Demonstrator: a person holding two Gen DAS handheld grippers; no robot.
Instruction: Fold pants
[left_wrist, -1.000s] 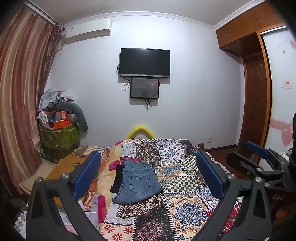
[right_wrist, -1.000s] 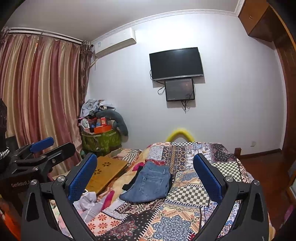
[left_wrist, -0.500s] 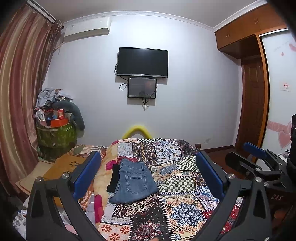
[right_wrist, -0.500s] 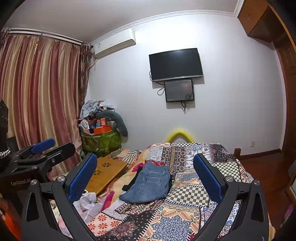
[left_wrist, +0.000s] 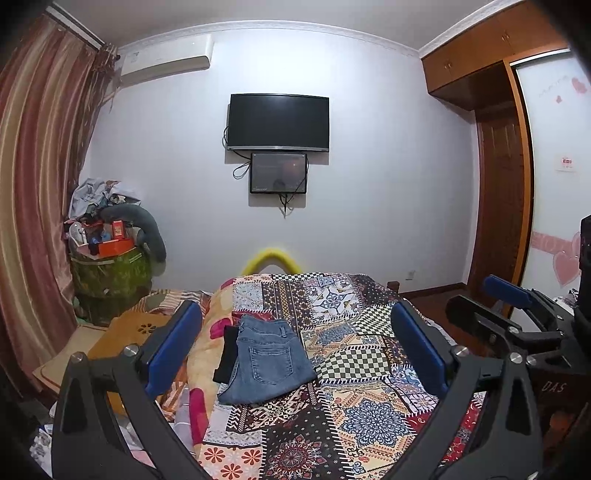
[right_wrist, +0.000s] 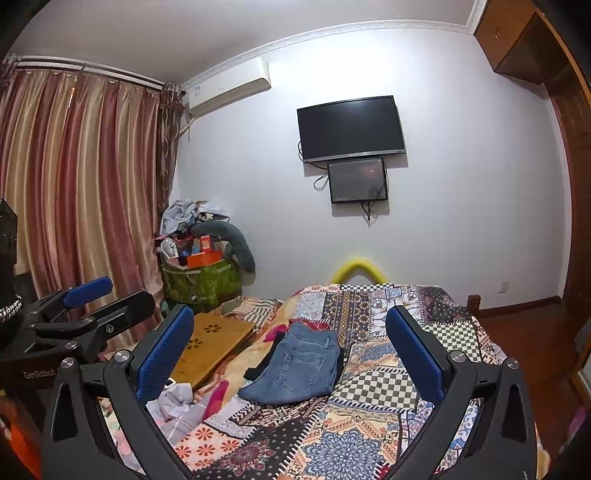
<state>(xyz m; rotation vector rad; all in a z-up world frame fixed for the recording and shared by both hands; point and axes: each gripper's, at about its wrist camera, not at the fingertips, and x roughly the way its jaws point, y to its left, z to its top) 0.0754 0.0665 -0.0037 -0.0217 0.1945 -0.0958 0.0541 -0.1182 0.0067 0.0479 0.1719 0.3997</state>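
1. The jeans (left_wrist: 267, 360) lie as a compact folded packet on the bed (left_wrist: 373, 417), toward its left edge, back pocket up and waistband toward the far end. By the look of it the folding is done or nearly so: no leg trails out and the edges line up fairly well.
2. A dark garment (left_wrist: 227, 354) lies partly under the jeans on their left side, showing as a black strip. Whether it is folded, or is a second pair of pants that awaits folding, cannot be told.
3. What may be left, as a judgement: at most a tidy of the packet, or a start on the dark garment if it belongs to the task.
4. The left hand-held gripper (left_wrist: 295, 350) hangs above the near end of the bed with its blue pads wide apart and nothing between them, well clear of the jeans.
5. The right hand-held gripper (right_wrist: 290, 350) is likewise spread apart and empty, held over the near end of the bed.
6. Count: one pair of jeans, one dark garment, two hand-held grippers, one bed with one patchwork quilt (right_wrist: 373, 384). A crumpled pale cloth (right_wrist: 177, 400) lies off the left edge.
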